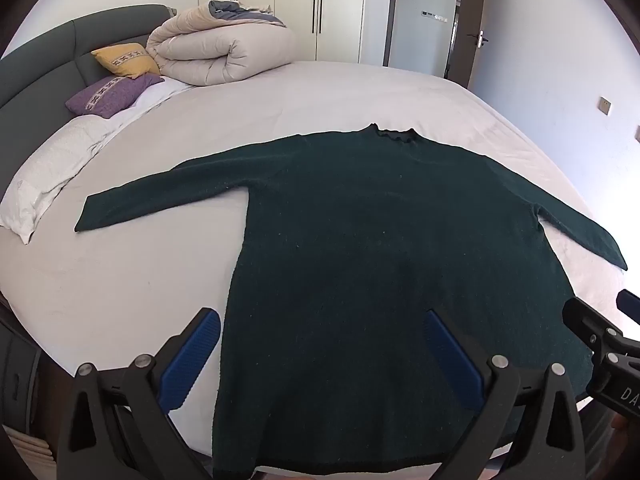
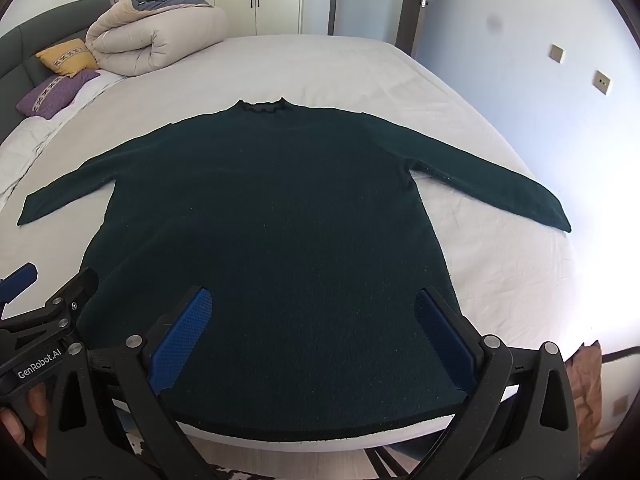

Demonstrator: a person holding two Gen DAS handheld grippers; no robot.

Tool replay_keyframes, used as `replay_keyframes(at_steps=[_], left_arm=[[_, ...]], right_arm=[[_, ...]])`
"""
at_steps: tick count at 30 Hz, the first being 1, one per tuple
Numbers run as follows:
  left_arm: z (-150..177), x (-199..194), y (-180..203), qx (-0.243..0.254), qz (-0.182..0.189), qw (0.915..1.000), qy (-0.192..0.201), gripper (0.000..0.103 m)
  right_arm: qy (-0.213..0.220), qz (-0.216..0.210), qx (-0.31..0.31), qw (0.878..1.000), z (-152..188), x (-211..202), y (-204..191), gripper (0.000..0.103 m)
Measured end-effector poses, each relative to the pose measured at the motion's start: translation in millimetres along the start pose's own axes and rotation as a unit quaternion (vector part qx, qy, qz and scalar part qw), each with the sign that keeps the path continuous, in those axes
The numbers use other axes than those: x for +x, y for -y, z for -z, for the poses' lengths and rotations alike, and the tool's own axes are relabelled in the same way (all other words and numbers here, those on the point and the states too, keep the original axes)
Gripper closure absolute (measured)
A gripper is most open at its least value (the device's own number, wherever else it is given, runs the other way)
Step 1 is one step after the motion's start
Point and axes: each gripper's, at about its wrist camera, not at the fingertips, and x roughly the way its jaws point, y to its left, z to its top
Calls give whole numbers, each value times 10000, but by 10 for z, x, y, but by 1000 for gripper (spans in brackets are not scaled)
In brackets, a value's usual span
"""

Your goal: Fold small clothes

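Note:
A dark green long-sleeved sweater (image 1: 380, 240) (image 2: 272, 216) lies flat on the white bed (image 1: 280, 96) (image 2: 320, 68), collar far, hem at the near edge, both sleeves spread out. My left gripper (image 1: 324, 356) hovers open above the hem's left part, blue pads (image 1: 188, 360) wide apart, nothing between them. My right gripper (image 2: 316, 340) hovers open above the hem's right part, also holding nothing. Each gripper shows at the edge of the other's view: the right one (image 1: 600, 344), the left one (image 2: 44, 308), with a hand (image 2: 24, 416) on its handle.
A rolled beige duvet (image 1: 216, 48) (image 2: 152, 36), a yellow pillow (image 1: 124, 60) and a purple pillow (image 1: 108, 96) lie at the bed's far left by the grey headboard (image 1: 60, 52). Wardrobe doors (image 1: 296, 4) and a door (image 1: 476, 32) stand behind. White sheet lies bare around the sweater.

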Motion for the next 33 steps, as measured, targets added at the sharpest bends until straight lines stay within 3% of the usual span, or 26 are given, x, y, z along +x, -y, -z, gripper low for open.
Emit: replay_keyframes(at_steps=[33], left_arm=[[82, 43, -31, 6, -86, 9999, -54, 0]], right_arm=[[-47, 61, -61, 10000, 26, 41, -34, 0]])
